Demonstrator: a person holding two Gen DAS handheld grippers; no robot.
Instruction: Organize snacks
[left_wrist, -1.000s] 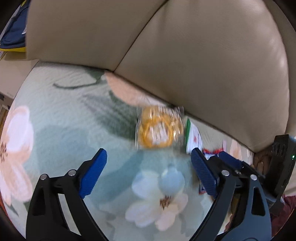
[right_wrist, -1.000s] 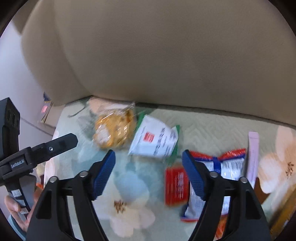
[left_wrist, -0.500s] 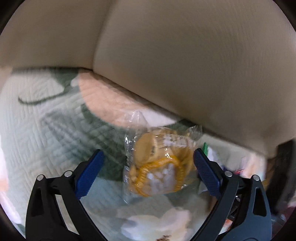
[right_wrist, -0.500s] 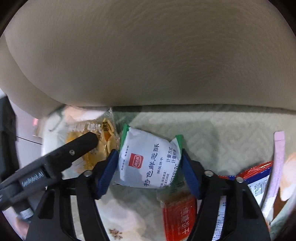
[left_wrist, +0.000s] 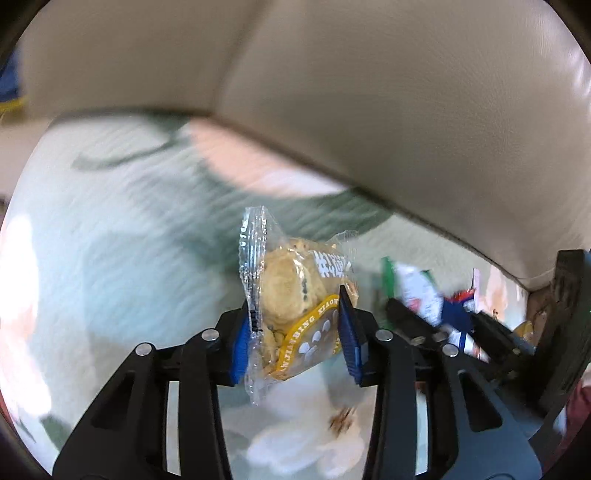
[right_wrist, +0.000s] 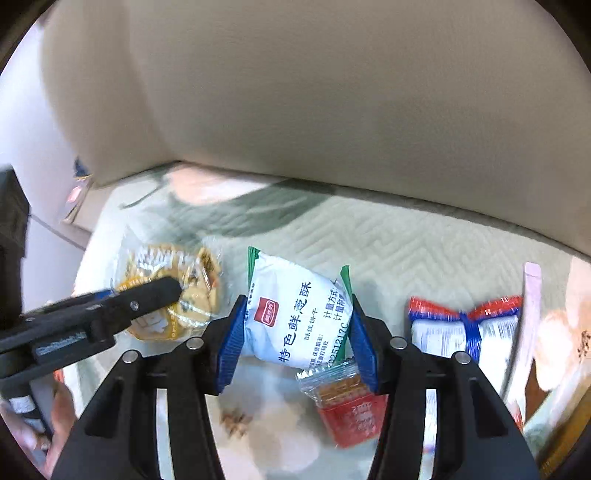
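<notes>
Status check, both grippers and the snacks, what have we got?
Left gripper shut on clear cookie packet. Right gripper shut on white-green pastry pack. Red sachet lies just below it.

Both grippers are held low and pointed forward, side by side. The left gripper (left_wrist: 295, 332) is clamped down tight – its blue pads (left_wrist: 349, 332) are pressed in from both sides on whatever's between them. The right gripper (right_wrist: 297, 339) is closed in the same way, blue pads (right_wrist: 231, 343) squeezed against each flank of its load. In the right wrist view the left gripper's black finger is seen reaching in from the left, with a bit of a hand (right_wrist: 61, 406) glimpsed below it – blurry though.
</notes>
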